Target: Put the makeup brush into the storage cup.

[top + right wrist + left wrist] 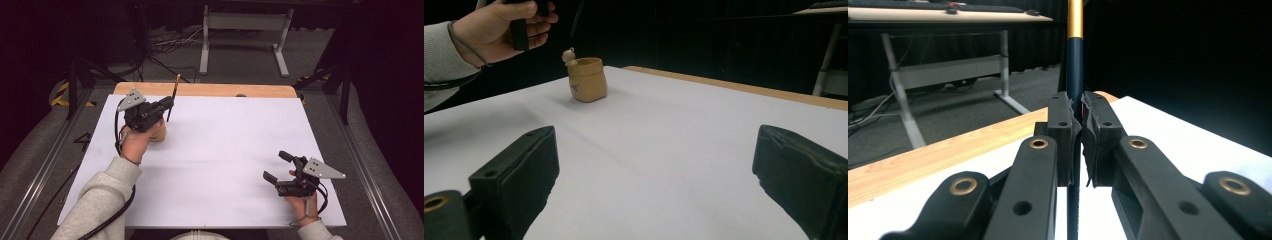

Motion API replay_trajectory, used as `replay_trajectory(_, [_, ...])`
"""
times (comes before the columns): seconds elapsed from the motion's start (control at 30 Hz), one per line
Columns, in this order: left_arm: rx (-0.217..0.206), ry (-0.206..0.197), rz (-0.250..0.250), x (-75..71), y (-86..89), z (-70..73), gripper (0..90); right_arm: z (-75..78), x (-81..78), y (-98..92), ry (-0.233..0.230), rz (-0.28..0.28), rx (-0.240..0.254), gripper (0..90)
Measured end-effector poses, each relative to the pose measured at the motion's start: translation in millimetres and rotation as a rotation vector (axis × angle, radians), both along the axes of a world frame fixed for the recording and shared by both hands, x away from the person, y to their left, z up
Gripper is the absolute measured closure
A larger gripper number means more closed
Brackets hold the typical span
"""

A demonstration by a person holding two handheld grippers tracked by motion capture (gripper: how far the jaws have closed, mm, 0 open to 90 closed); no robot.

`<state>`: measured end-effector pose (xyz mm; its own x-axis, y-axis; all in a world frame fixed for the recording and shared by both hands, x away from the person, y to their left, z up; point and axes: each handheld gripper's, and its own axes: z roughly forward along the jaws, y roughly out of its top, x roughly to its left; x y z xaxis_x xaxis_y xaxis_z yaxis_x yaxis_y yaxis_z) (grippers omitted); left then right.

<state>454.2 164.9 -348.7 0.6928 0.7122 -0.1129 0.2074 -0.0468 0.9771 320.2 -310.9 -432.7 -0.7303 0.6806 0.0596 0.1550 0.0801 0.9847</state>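
**Near the far left corner: a pen pinched above a wooden pot**

At the bench's (pixel 210 165) far left, the left claw (pixel 167 104) pinches a dark, gold-banded pen (pixel 172 97), held near-upright just over the tan pot (pixel 587 79). Toward the near right corner, the right claw (pixel 278 166) hovers spread, holding nothing.

My left gripper (pixel 169 104) is over the far left part of the tabletop (pixel 225 150), above the small pot (pixel 159 131) that stands there. The pen (pixel 172 97) stands nearly upright between its jaws, reaching past the tabletop's far edge in the high view. My right gripper (pixel 280 167) rests near the right front corner, well apart from the pot. A desk frame (pixel 245 37) stands on the floor beyond the tabletop.
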Motion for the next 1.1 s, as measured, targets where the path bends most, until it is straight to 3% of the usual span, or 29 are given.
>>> replay_trajectory(0.73, [-0.001, 0.003, 0.153, 13.8, 20.8, -9.6, 83.2, 0.0, -6.6, -4.7, -0.005, -0.013, 0.006, 5.1])
replay_trajectory(1.1, [0.035, -0.014, 0.239, 15.8, 23.9, -24.4, 83.1, 0.2, -7.1, -4.2, -0.008, -0.008, 0.007, 5.1])
